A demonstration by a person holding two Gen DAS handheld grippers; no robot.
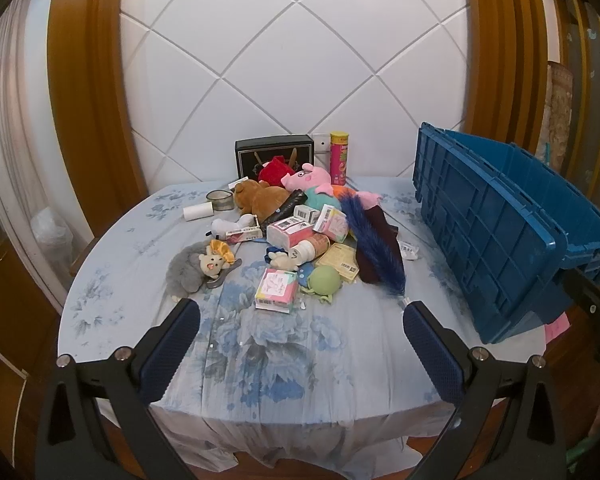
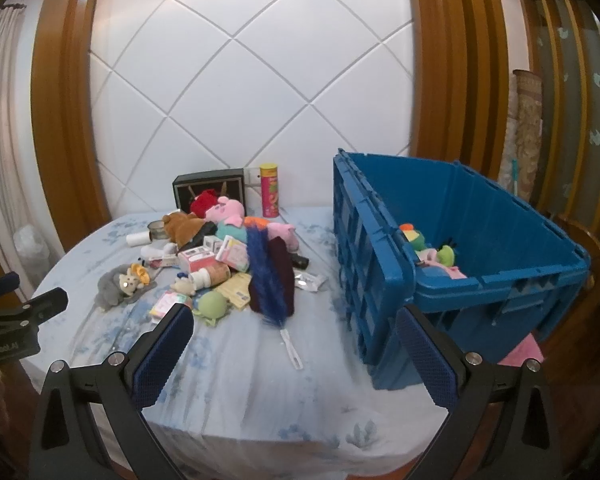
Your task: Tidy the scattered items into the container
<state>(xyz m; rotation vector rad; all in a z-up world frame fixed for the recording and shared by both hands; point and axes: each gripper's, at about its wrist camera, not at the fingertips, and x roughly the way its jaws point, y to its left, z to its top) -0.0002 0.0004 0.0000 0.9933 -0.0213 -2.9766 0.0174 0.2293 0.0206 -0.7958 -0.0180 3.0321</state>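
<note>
A heap of scattered items lies mid-table: a pink pig plush (image 1: 312, 179) (image 2: 228, 210), a brown plush (image 1: 260, 199), a grey mouse plush (image 1: 196, 268) (image 2: 118, 286), a blue feather duster (image 1: 374, 248) (image 2: 266, 276), a green ball toy (image 1: 325, 280) (image 2: 212, 305) and several pink boxes (image 1: 277, 290). The blue crate (image 1: 496, 224) (image 2: 384, 280) stands at the right with a few toys (image 2: 434, 254) inside. My left gripper (image 1: 300, 320) is open and empty, short of the heap. My right gripper (image 2: 294, 330) is open and empty, near the crate's front corner.
A red snack tube (image 1: 339, 158) (image 2: 269, 190) and a black box (image 1: 274, 152) stand at the back by the padded wall. A tape roll (image 1: 220, 200) and a white roll (image 1: 198, 212) lie at the left. The round table has a blue floral cloth (image 1: 268, 352).
</note>
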